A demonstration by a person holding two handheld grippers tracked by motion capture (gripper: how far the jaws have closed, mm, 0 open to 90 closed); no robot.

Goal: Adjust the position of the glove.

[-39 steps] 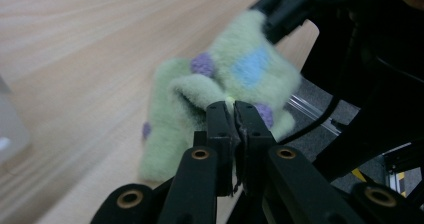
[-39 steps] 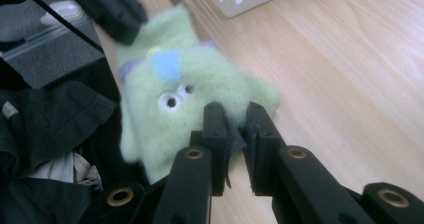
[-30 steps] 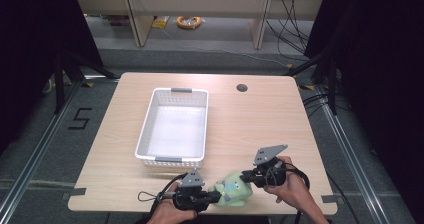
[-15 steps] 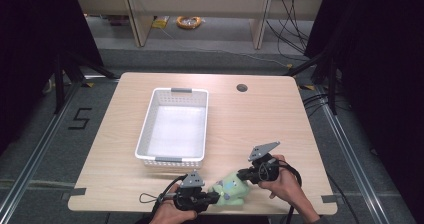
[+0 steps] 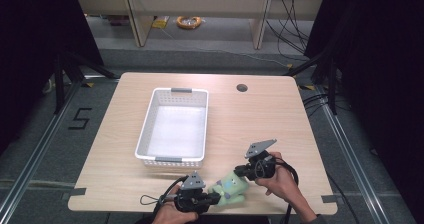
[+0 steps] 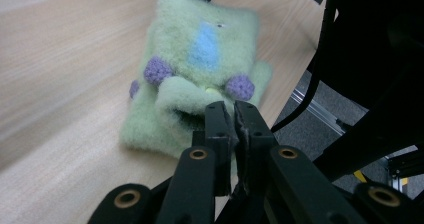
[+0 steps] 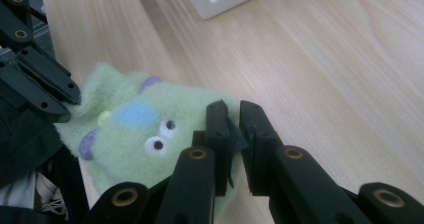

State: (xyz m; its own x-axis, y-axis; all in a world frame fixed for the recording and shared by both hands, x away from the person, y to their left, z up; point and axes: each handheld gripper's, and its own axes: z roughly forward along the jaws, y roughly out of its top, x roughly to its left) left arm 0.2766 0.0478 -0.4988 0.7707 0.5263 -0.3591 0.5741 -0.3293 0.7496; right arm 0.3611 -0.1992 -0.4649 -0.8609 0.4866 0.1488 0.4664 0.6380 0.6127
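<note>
Two hand-held grippers, left (image 6: 234, 115) & right (image 7: 231, 115), are each pinching an edge of the green plush toy (image 5: 231, 185), lying near the table (image 5: 260, 114) front edge w/ basket (image 5: 173, 126) beyond. Thin fabric bites are risking slip if pulled apart.

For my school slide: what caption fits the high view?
Two grippers pinch a green toy near a white basket.

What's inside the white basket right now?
Nothing visible: the white basket shows a bare floor. The green plush toy lies outside on the table, near the front edge.
</note>
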